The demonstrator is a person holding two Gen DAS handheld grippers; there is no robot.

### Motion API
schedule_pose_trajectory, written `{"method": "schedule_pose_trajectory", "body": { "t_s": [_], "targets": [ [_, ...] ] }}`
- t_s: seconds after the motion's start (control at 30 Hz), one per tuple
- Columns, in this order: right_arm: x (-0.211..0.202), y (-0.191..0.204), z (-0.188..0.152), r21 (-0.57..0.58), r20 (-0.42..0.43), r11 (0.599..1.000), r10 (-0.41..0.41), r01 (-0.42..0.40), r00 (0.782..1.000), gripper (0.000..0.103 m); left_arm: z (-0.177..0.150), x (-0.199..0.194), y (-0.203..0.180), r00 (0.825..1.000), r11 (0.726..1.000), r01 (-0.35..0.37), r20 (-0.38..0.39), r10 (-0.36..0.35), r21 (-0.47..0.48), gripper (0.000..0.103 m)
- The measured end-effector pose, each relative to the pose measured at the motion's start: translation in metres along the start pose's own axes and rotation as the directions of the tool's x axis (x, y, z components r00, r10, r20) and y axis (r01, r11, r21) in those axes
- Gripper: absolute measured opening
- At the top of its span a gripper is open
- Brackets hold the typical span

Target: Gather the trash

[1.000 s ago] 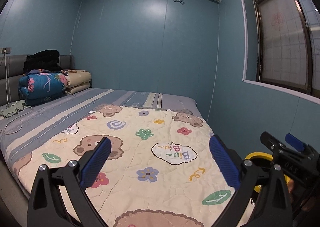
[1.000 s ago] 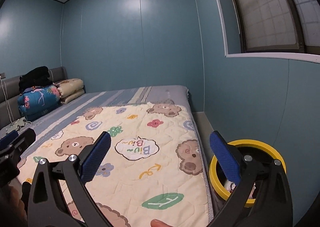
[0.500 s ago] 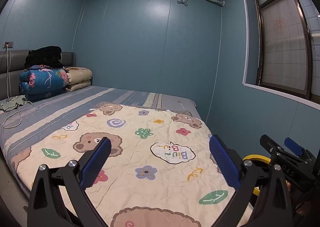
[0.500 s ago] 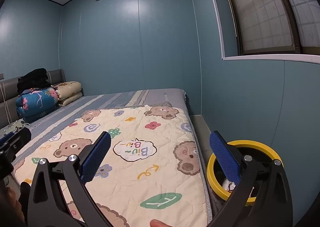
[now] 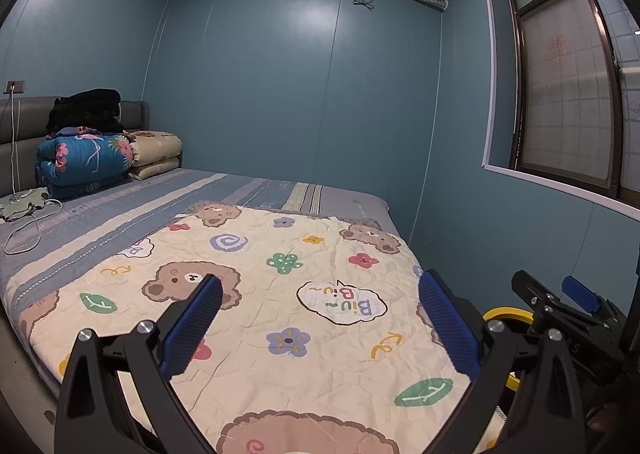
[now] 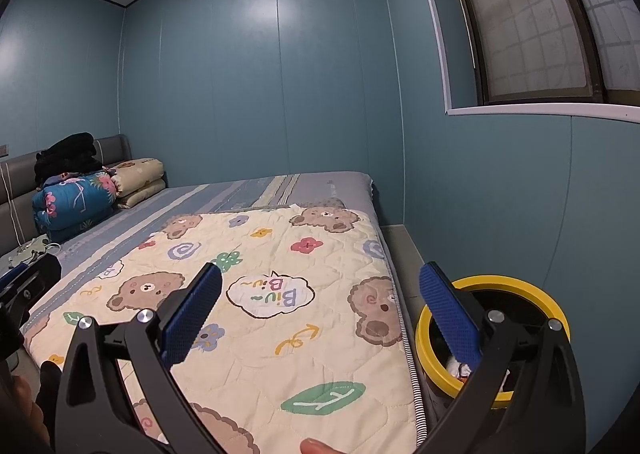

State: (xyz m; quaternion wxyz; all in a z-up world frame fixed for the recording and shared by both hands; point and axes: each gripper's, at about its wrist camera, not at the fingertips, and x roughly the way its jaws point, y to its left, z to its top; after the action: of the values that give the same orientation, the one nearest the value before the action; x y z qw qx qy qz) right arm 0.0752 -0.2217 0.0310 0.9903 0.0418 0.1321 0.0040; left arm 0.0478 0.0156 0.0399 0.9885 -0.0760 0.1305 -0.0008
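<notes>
Both grippers, left gripper and right gripper, level, jaws wide apart.

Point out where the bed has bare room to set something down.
The cartoon quilt is bare throughout. The striped sheet between it and the folded blankets is free too. Crowded: the headboard end, with blankets, black clothes and a cable.

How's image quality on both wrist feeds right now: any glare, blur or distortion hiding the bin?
Left wrist: sharp, dim indoor light, soft glare patch on the back wall, fisheye bends the window frame; the yellow-rimmed bin is mostly hidden behind the gripper. Right wrist: equally sharp, similar wall sheen, bin clearly visible, dark corner vignetting.
</notes>
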Motion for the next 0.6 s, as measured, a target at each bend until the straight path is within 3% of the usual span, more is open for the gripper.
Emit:
{"method": "schedule_pose_trajectory", "body": {
  "t_s": [0.6],
  "targets": [
    [0.0056,-0.0020,-0.0049,0.009,-0.022,1.000,0.005,-0.005,1.000,0.095,-0.0018,0.0026,-0.0004,1.000,1.000,0.011,-0.017,-0.011,-0.006,0.095]
  ]
}}
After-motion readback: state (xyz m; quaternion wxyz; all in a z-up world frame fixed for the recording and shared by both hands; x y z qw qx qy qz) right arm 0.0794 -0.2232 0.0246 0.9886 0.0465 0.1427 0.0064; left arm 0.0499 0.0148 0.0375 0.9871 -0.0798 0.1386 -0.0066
